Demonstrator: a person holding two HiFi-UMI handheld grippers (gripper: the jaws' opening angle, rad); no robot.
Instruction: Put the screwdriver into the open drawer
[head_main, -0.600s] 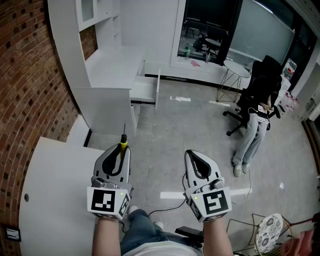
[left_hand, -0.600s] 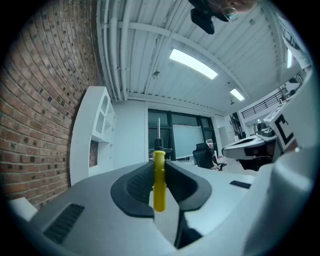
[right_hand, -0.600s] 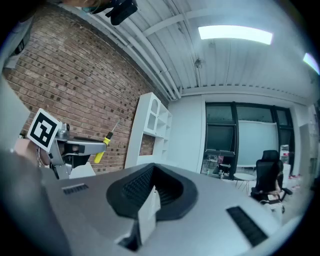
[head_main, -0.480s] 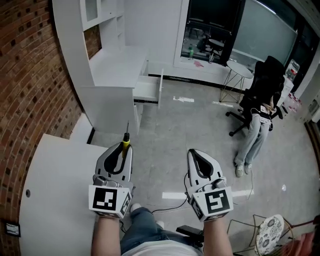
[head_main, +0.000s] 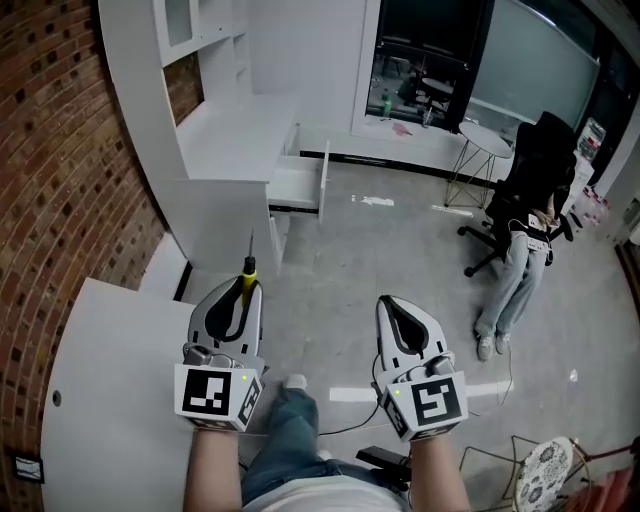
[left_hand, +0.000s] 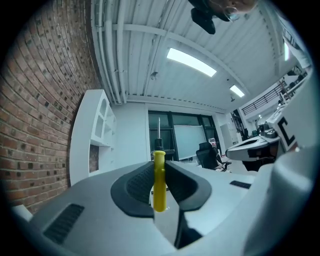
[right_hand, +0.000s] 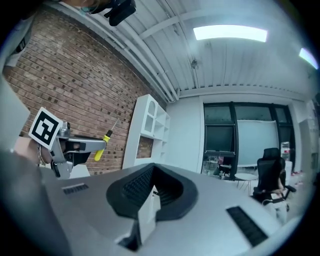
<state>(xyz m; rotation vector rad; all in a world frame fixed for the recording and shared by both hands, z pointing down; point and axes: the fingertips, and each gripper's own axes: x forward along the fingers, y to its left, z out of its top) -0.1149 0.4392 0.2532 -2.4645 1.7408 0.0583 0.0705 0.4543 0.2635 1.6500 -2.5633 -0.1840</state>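
Screwdriver (head_main: 247, 270) first. Its yellow handle is pinched between the two pads of the left claw (head_main: 243, 292), which is clenched on it. The left gripper view shows the handle standing upright in the middle of the pads, with a black collar and a thin metal shaft sticking out past the claw's tips. In the head view the shaft points away from the person, roughly toward the open drawer (head_main: 297, 186) — yet tool and drawer are well apart, with bare grey floor (head_main: 380, 260) between them. The drawer juts out of a white shelving unit (head_main: 215, 130) that stands against a brick wall (head_main: 60, 150); what lies inside it cannot be made out.

The right claw (head_main: 397, 312) is held level beside the left one with a gap between the two. Its pads are pressed together and nothing is between them. Its own view catches the left claw off to the side, the yellow handle poking out of it against the brickwork.

A white counter (head_main: 110, 400) fills the lower left corner of the head view, just beside the left claw. The person's jeans-clad leg (head_main: 285, 440) shows between the two forearms. Farther off on the right, another person (head_main: 512, 270) sits in a black office chair (head_main: 530, 165), near a small round table (head_main: 480, 138).
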